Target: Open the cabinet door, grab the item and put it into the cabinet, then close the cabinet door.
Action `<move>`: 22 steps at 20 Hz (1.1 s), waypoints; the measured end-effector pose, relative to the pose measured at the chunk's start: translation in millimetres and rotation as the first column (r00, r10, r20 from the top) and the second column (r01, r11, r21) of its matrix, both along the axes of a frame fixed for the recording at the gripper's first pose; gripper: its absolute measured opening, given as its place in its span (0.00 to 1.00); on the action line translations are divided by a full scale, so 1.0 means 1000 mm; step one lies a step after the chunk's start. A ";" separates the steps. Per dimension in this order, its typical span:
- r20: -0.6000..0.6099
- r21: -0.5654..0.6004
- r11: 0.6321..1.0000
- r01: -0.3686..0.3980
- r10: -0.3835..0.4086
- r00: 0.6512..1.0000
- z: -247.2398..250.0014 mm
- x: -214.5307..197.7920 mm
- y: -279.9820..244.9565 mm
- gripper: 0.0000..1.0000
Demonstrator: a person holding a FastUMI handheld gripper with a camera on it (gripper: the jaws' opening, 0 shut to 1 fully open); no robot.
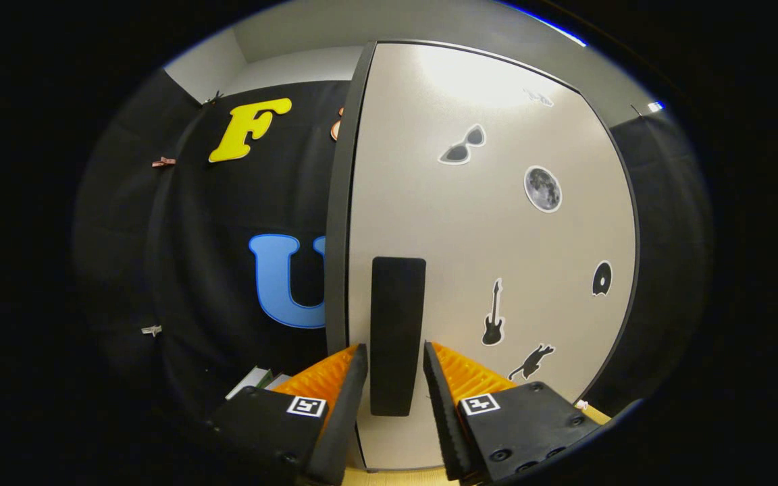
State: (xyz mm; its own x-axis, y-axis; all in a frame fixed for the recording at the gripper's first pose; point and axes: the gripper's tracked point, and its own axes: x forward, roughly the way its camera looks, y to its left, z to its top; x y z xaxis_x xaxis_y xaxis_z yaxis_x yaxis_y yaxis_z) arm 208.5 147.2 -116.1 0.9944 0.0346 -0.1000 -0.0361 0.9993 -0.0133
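Cabinet door (497, 243) stands closed or nearly so, its dark free edge toward the booth wall. Black handle (397, 335) is upright near that edge, low on the door. Claw (394, 378) is apart; its fingers straddle the handle's lower part, contact not confirmed. Item to be stowed: location cannot be told. Recommended: close squarely on the handle, confirm both pads bear, then pull along the door's arc, not straight back, lest the grip slip.

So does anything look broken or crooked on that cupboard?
Nothing stands out. The pale grey cabinet door looks whole, its tall black handle hangs straight, and the stickers lie flat. The gripper is open, with the handle between its fingers.
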 end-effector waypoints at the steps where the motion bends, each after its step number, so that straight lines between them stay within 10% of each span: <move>1: 0.007 -0.002 1.000 0.000 0.000 1.000 0.002 0.001 0.001 0.54; 8: -0.002 0.026 1.000 -0.017 0.017 1.000 0.002 0.002 -0.002 0.20; 22: -0.024 0.039 0.997 -0.063 0.064 0.998 0.014 -0.054 -0.011 0.20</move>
State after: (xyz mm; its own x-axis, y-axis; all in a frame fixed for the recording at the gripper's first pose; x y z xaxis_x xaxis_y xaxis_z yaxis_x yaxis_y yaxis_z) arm 154.1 136.6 -102.6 0.9872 0.1018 -0.1227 -0.0992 0.9947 0.0267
